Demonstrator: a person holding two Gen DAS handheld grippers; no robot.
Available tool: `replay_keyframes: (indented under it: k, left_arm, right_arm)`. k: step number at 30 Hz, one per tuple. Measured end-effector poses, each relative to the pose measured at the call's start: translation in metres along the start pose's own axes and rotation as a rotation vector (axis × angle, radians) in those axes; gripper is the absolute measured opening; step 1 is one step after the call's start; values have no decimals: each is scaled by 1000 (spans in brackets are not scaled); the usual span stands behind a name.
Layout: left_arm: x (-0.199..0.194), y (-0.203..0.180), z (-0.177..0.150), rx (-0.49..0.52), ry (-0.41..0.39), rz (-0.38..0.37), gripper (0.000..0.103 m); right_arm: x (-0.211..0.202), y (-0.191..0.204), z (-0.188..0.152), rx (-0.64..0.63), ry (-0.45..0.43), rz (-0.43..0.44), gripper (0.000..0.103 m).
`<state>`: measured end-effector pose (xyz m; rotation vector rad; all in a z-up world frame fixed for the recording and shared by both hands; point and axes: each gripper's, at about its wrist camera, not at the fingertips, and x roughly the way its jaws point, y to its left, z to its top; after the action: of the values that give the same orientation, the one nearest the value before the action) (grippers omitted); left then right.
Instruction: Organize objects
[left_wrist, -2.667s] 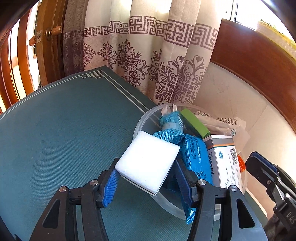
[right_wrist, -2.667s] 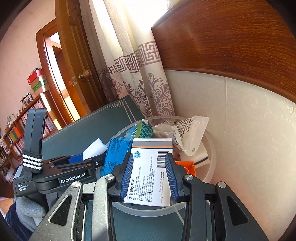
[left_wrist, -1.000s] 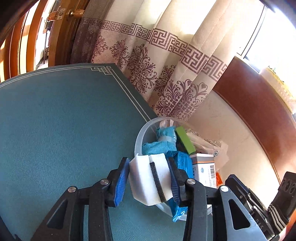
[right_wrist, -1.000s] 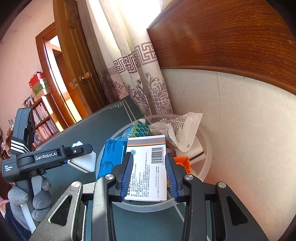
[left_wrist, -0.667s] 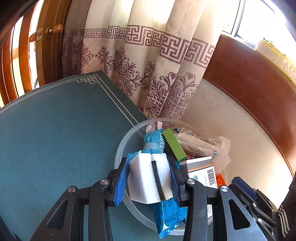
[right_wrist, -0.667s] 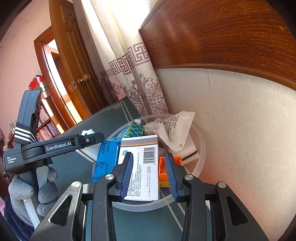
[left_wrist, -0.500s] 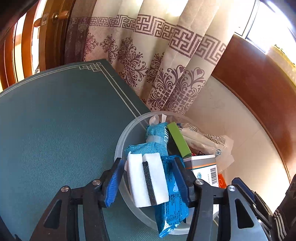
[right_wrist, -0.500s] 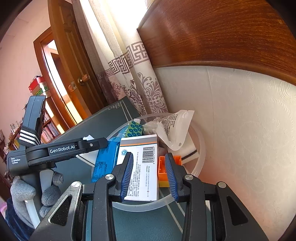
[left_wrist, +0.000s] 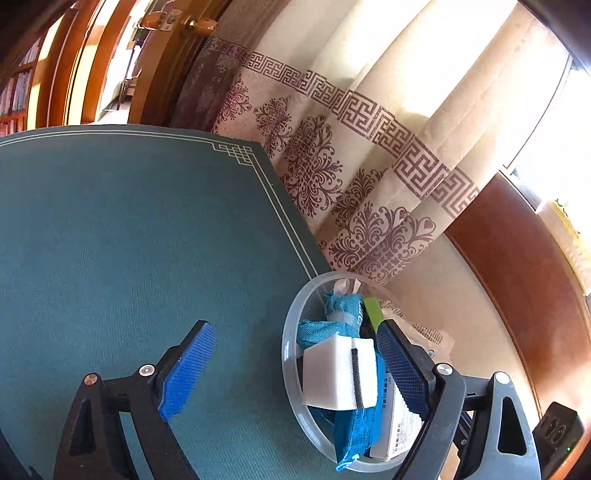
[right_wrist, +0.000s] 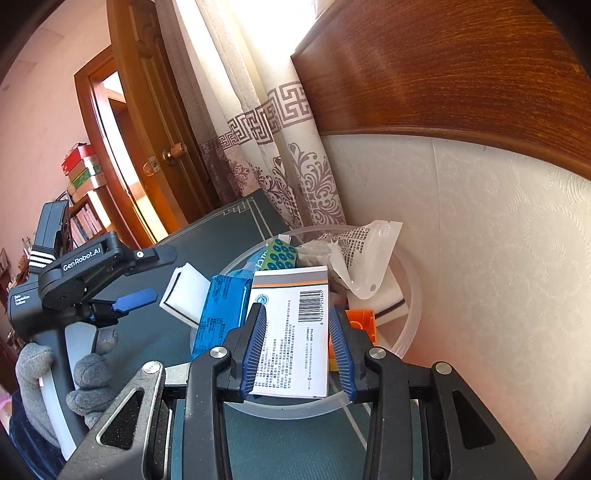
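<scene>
A clear plastic bowl (left_wrist: 291, 369) stands on the teal mat near the wall, also in the right wrist view (right_wrist: 410, 325). A white sponge with a dark stripe (left_wrist: 338, 373) rests on the bowl's left edge, on a blue packet (left_wrist: 354, 424). My left gripper (left_wrist: 295, 365) is wide open and empty, its jaws either side of the sponge without touching it. My right gripper (right_wrist: 297, 345) is shut on a white medicine box (right_wrist: 291, 328) over the bowl. The sponge (right_wrist: 186, 291) and blue packet (right_wrist: 221, 310) also show in the right wrist view.
The bowl also holds a teal cloth (left_wrist: 336, 314), a green box (left_wrist: 373, 310), a clear printed bag (right_wrist: 362, 254) and an orange block (right_wrist: 360, 325). The teal mat (left_wrist: 129, 240) spreads left. Curtain (left_wrist: 351, 166) and wall (right_wrist: 480, 240) stand close behind.
My left gripper has opened wide and let go of the sponge, which now lies on the bowl's edge. My right gripper still holds the box over the bowl.
</scene>
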<state>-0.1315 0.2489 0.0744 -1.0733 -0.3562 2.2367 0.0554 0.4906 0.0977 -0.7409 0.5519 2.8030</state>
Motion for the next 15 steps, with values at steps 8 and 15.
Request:
replay_keyframes:
  k: [8, 15]
  left_arm:
    - [13, 9, -9, 26, 44, 35, 93]
    - [29, 8, -18, 75, 46, 109, 93]
  right_arm:
    - [0, 2, -2, -4, 6, 3, 37]
    - [-2, 0, -4, -5, 10, -13, 37]
